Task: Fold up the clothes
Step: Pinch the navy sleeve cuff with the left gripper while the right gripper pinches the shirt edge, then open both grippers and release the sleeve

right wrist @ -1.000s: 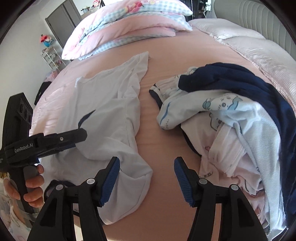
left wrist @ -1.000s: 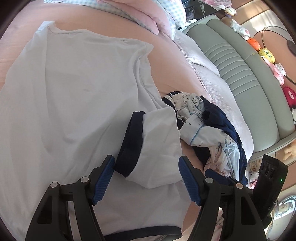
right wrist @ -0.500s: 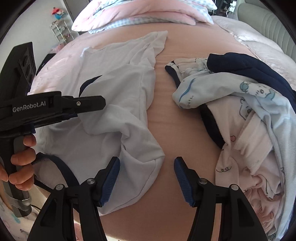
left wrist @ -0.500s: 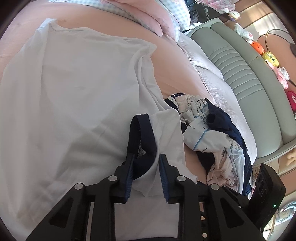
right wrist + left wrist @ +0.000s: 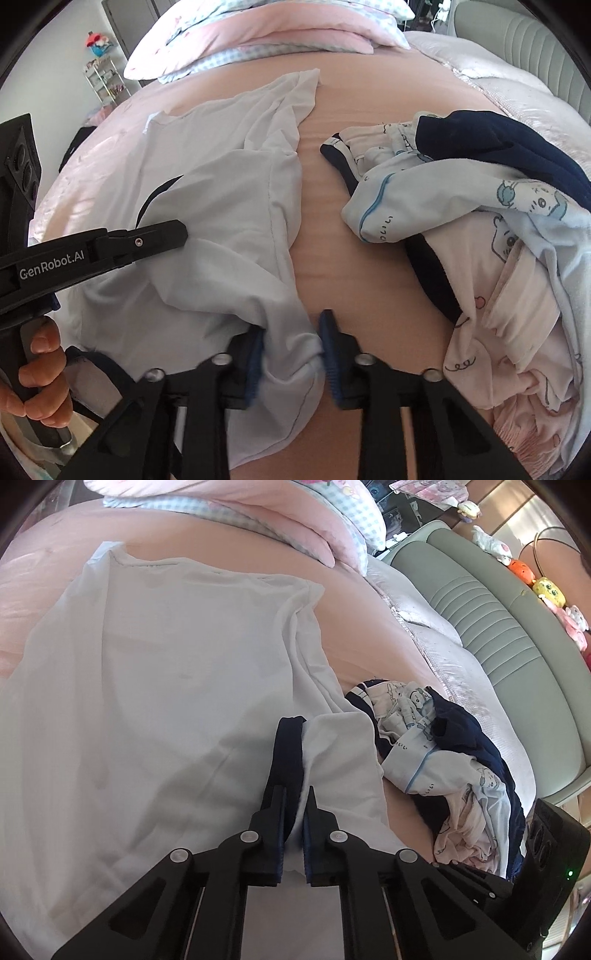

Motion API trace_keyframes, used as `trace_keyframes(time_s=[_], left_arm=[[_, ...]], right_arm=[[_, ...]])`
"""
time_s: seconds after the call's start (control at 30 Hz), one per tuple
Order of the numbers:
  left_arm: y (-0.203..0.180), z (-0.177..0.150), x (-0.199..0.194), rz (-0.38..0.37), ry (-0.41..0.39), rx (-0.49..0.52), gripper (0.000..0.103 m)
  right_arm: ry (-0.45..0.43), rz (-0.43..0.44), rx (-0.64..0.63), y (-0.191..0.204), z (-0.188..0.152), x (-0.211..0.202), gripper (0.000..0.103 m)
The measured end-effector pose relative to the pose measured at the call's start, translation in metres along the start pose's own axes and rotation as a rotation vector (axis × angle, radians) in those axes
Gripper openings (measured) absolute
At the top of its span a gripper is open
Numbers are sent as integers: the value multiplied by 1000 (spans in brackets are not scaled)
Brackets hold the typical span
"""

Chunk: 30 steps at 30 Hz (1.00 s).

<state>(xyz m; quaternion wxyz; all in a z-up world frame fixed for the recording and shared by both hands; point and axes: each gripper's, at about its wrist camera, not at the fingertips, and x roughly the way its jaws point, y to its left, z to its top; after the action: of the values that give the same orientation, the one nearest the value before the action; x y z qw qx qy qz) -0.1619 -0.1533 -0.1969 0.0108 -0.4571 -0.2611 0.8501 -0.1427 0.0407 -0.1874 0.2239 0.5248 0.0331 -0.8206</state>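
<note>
Shirt neck-end toward pillows; left tool clamps sleeve, right tool closing on hem

Each handheld gripper, the left gripper and the right gripper, consists of matte black angular linkage arms joined by round silver screws, carries ribbed blue pads on its fingers, and bears white "GenRobot.AI" lettering on its side.

shirt hem cut off, right fingers blurred
</note>
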Motion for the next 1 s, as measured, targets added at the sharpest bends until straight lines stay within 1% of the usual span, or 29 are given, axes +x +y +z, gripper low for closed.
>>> trace_keyframes(time_s=[0.07, 0.17, 0.23, 0.3, 0.37, 0.43, 0.53, 0.63, 0.7, 0.8, 0.87, 0.93, 1.0], left_arm=[[0, 2, -2, 18, -15, -5, 5], [3, 7, -10, 22, -37, -3, 5], [5, 10, -15, 33, -48, -2, 5], [9, 12, -17, 42, -46, -12, 5], [15, 12, -16, 25, -31, -28, 5], [19, 10, -15, 27, -21, -48, 5], [22, 6, -16, 32, -10, -48, 5], [22, 4, -21, 58, -10, -28, 5], [22, 4, -26, 114, -26, -6, 5], [29, 7, -33, 126, -33, 0, 5], [37, 10, -34, 52, -1, -41, 5], [39, 12, -34, 6, 24, -35, 5], [38, 16, -33, 12, 35, -30, 5]], right_arm=[[-7, -43, 0, 3, -3, -3, 9], [-17, -175, -65, 15, -13, -7, 9], [-12, -229, -93, 20, -19, -8, 9], [-17, -255, -134, 27, -23, -9, 9], [-21, -279, -180, 33, -27, -10, 9], [-14, -295, -228, 40, -29, -6, 9], [-5, -326, -293, 48, -31, -1, 9], [15, -315, -281, 44, -33, -3, 9], [25, -298, -259, 38, -32, -5, 9], [35, -260, -217, 30, -29, -8, 9], [34, -233, -203, 27, -28, -10, 9], [35, -209, -194, 23, -29, -11, 10], [39, -184, -177, 20, -29, -13, 11]])
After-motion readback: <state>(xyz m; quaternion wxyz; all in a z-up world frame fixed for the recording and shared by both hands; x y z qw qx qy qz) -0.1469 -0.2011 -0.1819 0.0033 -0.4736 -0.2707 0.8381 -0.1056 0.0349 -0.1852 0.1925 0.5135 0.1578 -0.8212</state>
